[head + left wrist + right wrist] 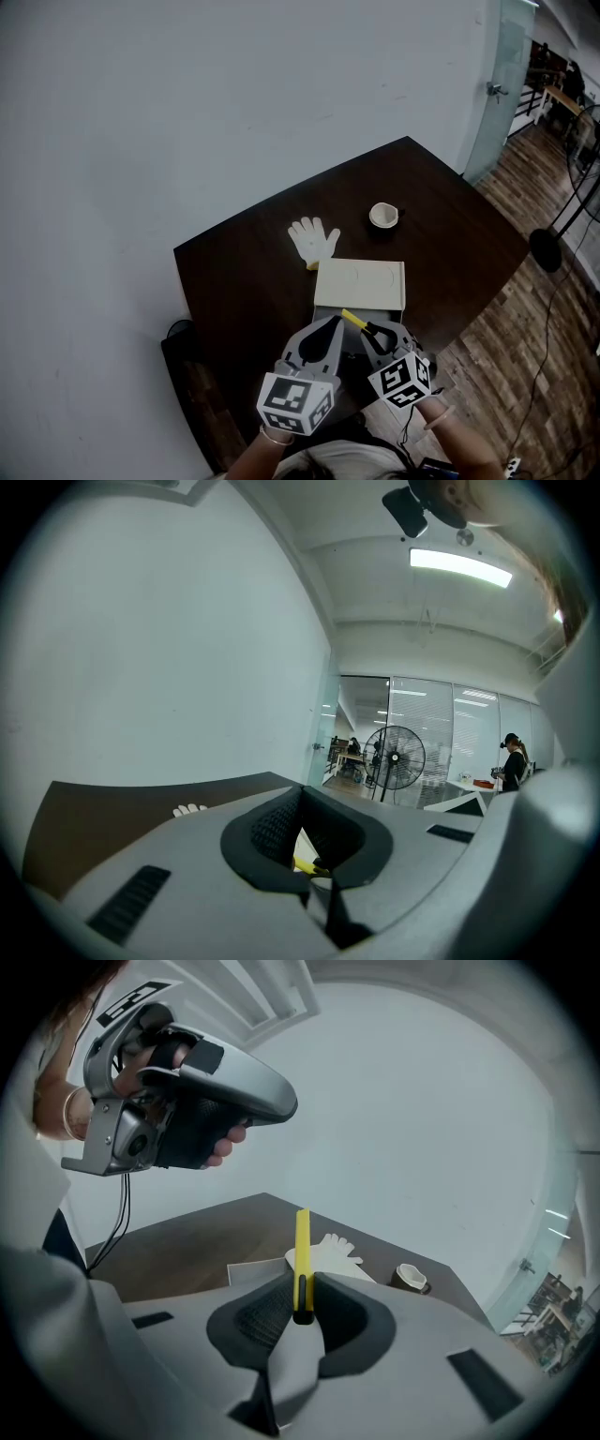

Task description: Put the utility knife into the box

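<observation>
A yellow utility knife [353,321] [302,1258] stands up between the jaws of my right gripper [373,330] [302,1312], which is shut on its black lower end. The cream box [360,283] [251,1272] lies on the dark table just beyond both grippers, and its top looks closed from the head view. My left gripper [332,324] [314,888] [284,1105] hovers beside the right one above the box's near edge. Its jaws are together with nothing in them. A sliver of yellow shows through its pads in the left gripper view.
A white glove [314,239] [330,1249] [189,809] lies behind the box. A small roll [383,215] [410,1277] sits further right on the table [244,281]. A standing fan [565,211] [394,758] is on the wood floor at right. A white wall runs behind.
</observation>
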The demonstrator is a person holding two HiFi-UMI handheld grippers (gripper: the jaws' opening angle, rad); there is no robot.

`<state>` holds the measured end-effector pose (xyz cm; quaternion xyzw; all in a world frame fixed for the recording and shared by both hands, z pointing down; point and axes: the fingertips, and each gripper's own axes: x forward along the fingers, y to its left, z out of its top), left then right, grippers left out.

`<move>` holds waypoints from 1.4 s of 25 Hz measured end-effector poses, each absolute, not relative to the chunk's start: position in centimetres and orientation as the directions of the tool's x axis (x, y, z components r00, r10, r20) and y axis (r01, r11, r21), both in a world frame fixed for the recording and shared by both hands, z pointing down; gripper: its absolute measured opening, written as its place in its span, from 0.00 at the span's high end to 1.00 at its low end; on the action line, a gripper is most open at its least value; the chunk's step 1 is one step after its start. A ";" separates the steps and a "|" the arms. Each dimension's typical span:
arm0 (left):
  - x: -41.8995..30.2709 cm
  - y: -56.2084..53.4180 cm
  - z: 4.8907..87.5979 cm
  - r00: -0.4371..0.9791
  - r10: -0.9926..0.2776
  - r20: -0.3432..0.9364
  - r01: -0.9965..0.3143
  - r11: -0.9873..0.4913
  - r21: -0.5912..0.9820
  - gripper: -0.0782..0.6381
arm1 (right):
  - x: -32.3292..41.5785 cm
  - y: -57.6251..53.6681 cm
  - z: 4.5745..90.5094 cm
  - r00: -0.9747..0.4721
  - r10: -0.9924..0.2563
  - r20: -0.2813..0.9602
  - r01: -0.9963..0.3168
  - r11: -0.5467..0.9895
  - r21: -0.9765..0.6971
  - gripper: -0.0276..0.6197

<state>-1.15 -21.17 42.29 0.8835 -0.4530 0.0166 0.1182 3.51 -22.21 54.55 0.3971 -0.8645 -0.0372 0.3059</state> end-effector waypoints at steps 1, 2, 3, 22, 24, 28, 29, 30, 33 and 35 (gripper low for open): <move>-1.2 -21.3 42.4 0.587 -0.797 0.138 -0.806 -0.560 0.195 0.87 | 3.5 -22.3 54.9 -0.497 -0.705 0.506 -0.659 0.686 0.309 0.85; -1.3 -21.3 42.5 0.586 -0.798 0.140 -0.807 -0.558 0.195 0.87 | 3.5 -22.4 55.2 -0.496 -0.701 0.513 -0.653 0.690 0.312 0.85; -1.3 -21.4 42.6 0.585 -0.799 0.141 -0.807 -0.556 0.196 0.87 | 3.4 -22.4 55.6 -0.495 -0.696 0.520 -0.647 0.695 0.315 0.85; -2.4 -23.1 43.9 0.578 -0.801 0.156 -0.811 -0.542 0.222 0.87 | 2.5 -24.4 61.9 -0.456 -0.587 0.669 -0.526 0.784 0.329 0.85; -2.6 -23.3 44.0 0.577 -0.801 0.157 -0.811 -0.540 0.224 0.87 | 2.5 -24.6 62.4 -0.450 -0.578 0.681 -0.518 0.790 0.328 0.85; -2.7 -23.6 44.3 0.574 -0.803 0.160 -0.813 -0.536 0.228 0.87 | 2.3 -25.2 63.3 -0.439 -0.556 0.705 -0.502 0.803 0.321 0.85; -2.8 -23.6 44.4 0.574 -0.803 0.161 -0.813 -0.535 0.229 0.87 | 2.2 -25.2 63.5 -0.436 -0.550 0.713 -0.498 0.807 0.318 0.85; -2.9 -23.6 44.4 0.573 -0.803 0.162 -0.814 -0.534 0.230 0.87 | 2.1 -25.3 63.8 -0.433 -0.542 0.720 -0.494 0.811 0.313 0.85; -3.1 -23.7 44.6 0.570 -0.805 0.165 -0.815 -0.530 0.234 0.87 | 1.9 -25.4 64.6 -0.423 -0.517 0.744 -0.480 0.824 0.300 0.85; -3.3 -23.9 44.7 0.568 -0.806 0.166 -0.816 -0.527 0.237 0.87 | 1.8 -25.5 65.2 -0.413 -0.499 0.762 -0.472 0.832 0.290 0.85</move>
